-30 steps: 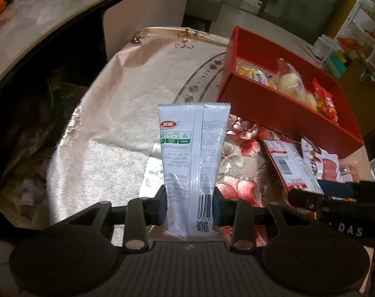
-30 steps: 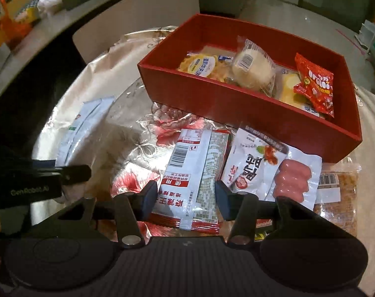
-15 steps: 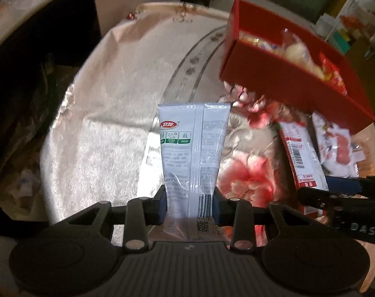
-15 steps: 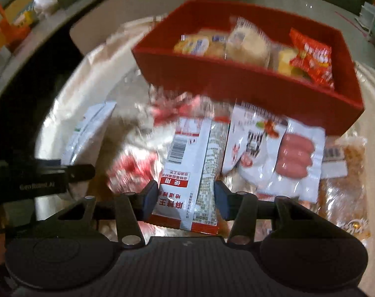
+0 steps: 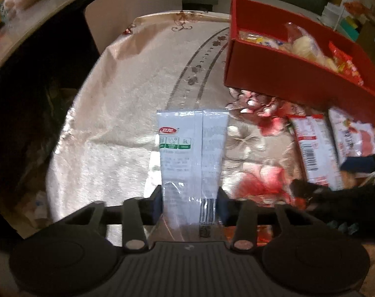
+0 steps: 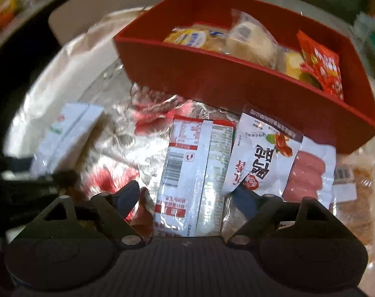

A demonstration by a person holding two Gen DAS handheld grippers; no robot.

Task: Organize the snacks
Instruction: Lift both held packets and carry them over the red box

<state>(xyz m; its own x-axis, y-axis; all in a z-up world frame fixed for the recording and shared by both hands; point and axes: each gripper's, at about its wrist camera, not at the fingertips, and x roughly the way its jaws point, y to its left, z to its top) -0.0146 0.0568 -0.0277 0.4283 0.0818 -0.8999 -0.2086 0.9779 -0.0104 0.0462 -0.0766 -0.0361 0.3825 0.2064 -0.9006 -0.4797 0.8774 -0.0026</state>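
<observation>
A tall white snack packet [image 5: 191, 153] with a green label stands upright in my left gripper [image 5: 190, 203]. Its jaws are just starting to open, and the pads still press the packet's lower sides. The same packet [image 6: 66, 133] shows at the left of the right wrist view. My right gripper [image 6: 187, 198] hangs low over the table with its jaws opening wide. A red-and-white packet [image 6: 195, 168] lies flat between the fingers, untouched by either pad. The red box [image 6: 212, 74] behind holds several wrapped snacks.
A sausage packet [image 6: 286, 163] and a brown snack bag [image 6: 356, 198] lie right of the red-and-white packet. The round table's shiny cloth [image 5: 113, 111] drops off into dark floor on the left. The right gripper's black body [image 5: 336, 193] crosses the left wrist view's right edge.
The right jaws have spread apart and let go of the red-and-white packet, which now lies on the table. Both grippers have sunk closer to the table. The left still grips the white packet.
</observation>
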